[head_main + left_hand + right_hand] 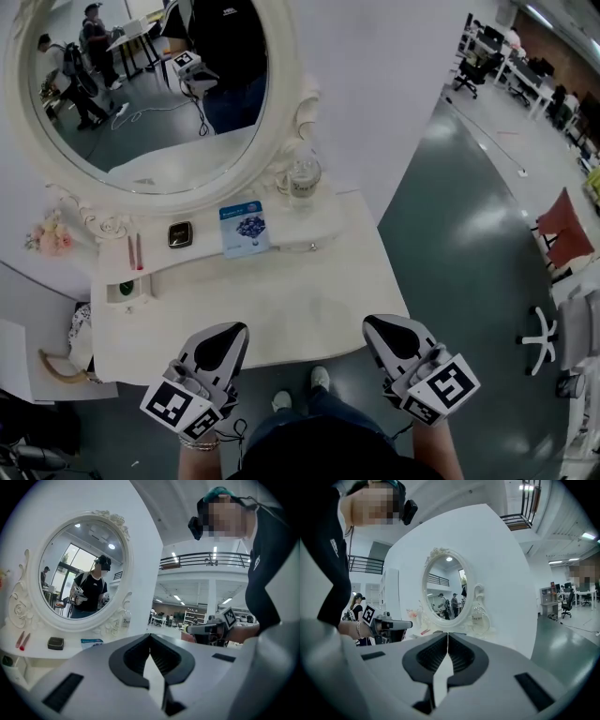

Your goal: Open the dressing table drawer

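Note:
The white dressing table point(281, 314) with its oval mirror point(141, 84) stands in front of me in the head view. A raised tier point(323, 225) at the back of the top carries a small knob point(312, 247); I see no drawer front below the tabletop from above. My left gripper point(240, 329) hovers over the table's near edge at the left, shut and empty. At the table's near right corner my right gripper point(369, 322) is also shut and empty. The left gripper point(150, 635) and right gripper point(447, 634) each show jaws meeting at the tip, both pointing toward the table.
On the tier lie a blue sachet point(244, 228), a dark compact point(180, 234), red sticks point(134, 251) and a glass jar point(304, 178). Pink flowers point(52, 236) sit at the left. An office chair base point(544, 337) and a red chair point(567, 230) stand on the right.

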A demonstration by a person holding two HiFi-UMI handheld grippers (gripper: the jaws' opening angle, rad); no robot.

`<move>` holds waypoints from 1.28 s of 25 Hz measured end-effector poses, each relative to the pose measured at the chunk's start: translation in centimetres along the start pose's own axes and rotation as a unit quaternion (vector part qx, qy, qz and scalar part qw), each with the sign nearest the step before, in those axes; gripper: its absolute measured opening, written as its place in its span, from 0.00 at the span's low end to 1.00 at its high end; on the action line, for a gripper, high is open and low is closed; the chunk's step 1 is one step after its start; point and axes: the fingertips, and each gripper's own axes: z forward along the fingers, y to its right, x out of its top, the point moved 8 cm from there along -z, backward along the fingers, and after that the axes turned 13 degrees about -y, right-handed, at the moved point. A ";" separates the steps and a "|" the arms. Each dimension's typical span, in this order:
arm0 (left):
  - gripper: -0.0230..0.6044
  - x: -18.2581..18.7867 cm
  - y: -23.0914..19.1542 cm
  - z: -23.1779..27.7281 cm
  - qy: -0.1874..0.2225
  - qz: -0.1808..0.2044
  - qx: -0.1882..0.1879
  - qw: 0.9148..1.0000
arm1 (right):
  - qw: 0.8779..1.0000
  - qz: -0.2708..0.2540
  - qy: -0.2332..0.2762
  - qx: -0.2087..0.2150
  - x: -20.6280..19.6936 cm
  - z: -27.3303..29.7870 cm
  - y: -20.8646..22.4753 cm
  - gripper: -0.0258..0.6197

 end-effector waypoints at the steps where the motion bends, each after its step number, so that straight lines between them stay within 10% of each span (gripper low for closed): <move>1: 0.07 0.0 0.2 0.3 0.000 -0.002 0.004 1.000 | 1.000 -0.001 -0.001 0.004 0.0 0.0 0.5 0.07; 32: 0.07 -1.4 -2.0 5.8 -0.023 -0.056 0.014 0.998 | 0.997 0.020 -0.057 0.043 -0.5 5.1 5.3 0.07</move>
